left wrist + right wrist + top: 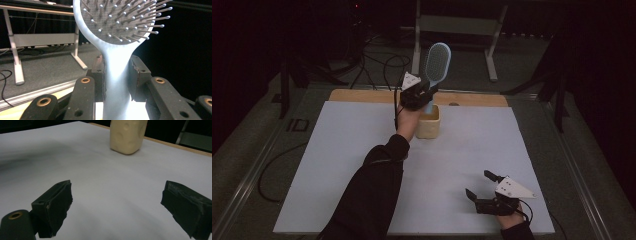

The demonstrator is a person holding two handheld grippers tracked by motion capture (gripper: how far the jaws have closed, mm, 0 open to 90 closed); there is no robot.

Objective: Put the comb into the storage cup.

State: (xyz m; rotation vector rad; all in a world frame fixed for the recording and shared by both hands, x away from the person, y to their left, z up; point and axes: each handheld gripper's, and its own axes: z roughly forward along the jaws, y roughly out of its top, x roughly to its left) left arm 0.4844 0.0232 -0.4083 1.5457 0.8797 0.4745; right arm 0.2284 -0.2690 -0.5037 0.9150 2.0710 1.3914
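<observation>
Left gripper point(421, 94) is reaching to the far side of the table, jaws closed on the neck of a pale blue hairbrush point(436, 65). The left gripper view is showing both pads pressing the handle just under the head of the brush point(120, 50). The brush is standing nearly upright, head up, with its handle end going down into a cream cup point(428, 123) that is sitting near the far edge of the white table sheet point(337, 165).

Handling, as a judgement: the brush is looking like light, rigid plastic, smooth and somewhat slippery on the handle. The bristled head is the wrong place to pinch, since the pins would be bending and giving no firm seat. The narrow neck, where it is being held, is looking like the best spot. The head is sitting high above the grip, so the brush may be wanting to swing.

Right gripper point(484, 189) is resting low at the near right of the sheet, jaws spread wide, holding nothing; its own view is looking across bare sheet toward the cup point(127, 135).

Around: a metal stand point(457, 30) and loose cables point(377, 67) are lying beyond the table, well apart from the work. The cup rim is the one thing close to the handle.
</observation>
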